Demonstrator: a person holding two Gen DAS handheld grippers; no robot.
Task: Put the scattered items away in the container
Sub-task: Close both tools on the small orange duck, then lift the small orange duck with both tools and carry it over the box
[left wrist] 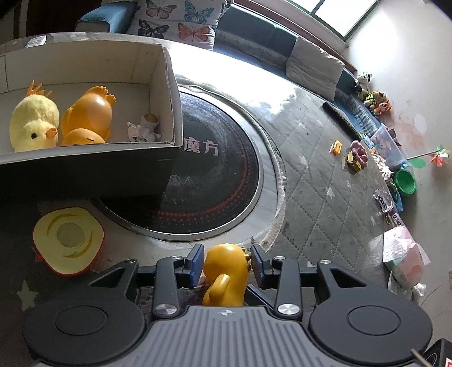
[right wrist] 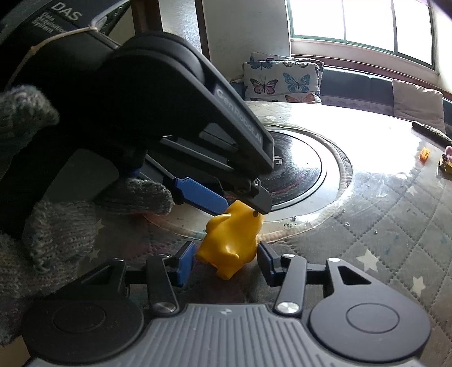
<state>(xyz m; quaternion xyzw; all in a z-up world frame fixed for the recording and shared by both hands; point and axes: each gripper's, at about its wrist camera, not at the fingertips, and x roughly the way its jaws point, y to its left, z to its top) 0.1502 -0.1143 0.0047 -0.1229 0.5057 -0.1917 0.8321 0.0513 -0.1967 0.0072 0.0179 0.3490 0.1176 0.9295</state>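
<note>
Yellow duck [right wrist: 230, 242] upright, beak toward the window

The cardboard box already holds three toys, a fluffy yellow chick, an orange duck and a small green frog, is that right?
Not quite. The cardboard box holds the fluffy yellow chick and orange duck, but the third toy is a small white astronaut figure, as the left wrist view shows.

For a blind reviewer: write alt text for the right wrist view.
A small yellow duck toy stands on a quilted table cover between the right tongs, whose blue pads flank its base, while the left tongs, held by a knit-gloved hand, reach down around its head. Behind lie a round black cooktop, butterfly cushions and a bright window.
</note>
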